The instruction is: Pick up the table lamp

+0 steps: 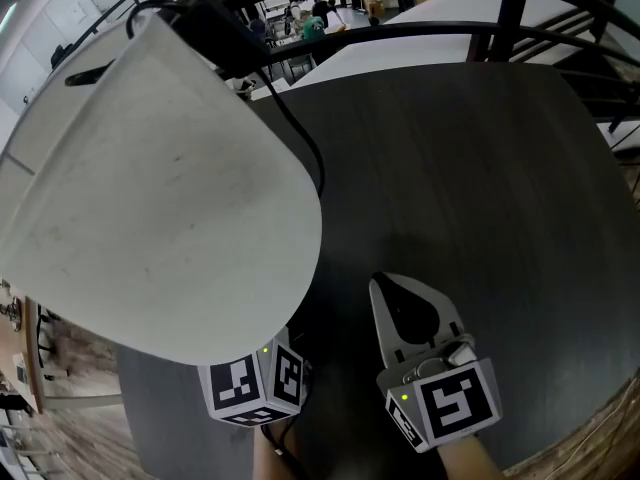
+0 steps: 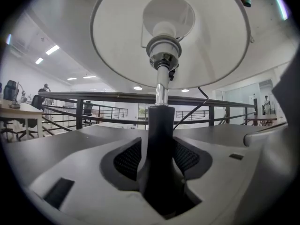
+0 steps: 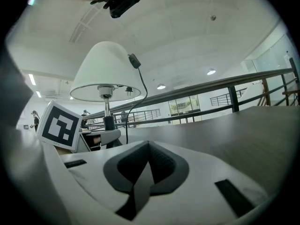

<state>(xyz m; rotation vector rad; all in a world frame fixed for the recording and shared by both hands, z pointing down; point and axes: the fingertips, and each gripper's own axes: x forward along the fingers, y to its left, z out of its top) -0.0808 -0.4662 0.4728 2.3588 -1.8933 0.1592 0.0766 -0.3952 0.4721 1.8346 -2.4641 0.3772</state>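
Left tongs: my left gripper (image 2: 159, 172) is clamped on the dark lower stem (image 2: 160, 125) of the table lamp, with both ribbed pads pressed against it.

Right tongs: my right gripper (image 1: 395, 298) has its jaws together with nothing between them. It is low over the table (image 1: 480, 168), just beside the left one.

Lamp's place: the lamp is at the left side of the dark table. From the head view its white shade (image 1: 150, 188) fills the left half and hides the left jaws. The right gripper view shows the shade and metal neck standing upright above the left grip.

Cord: a black cord (image 1: 300, 138) runs from under the shade's far edge and curves down beside it.

Done: I judge the grasp made. The stem sits centred and deep between the jaws.

Not settled: no view shows the lamp's base, so I cannot tell whether it is off the table yet.

Left to do: raise it clear if it is not up already, and carry it steadily.

Watch for: the shade is wide and top-heavy above a narrow grip, so I expect it to lean. The cord may tug as the lamp rises.
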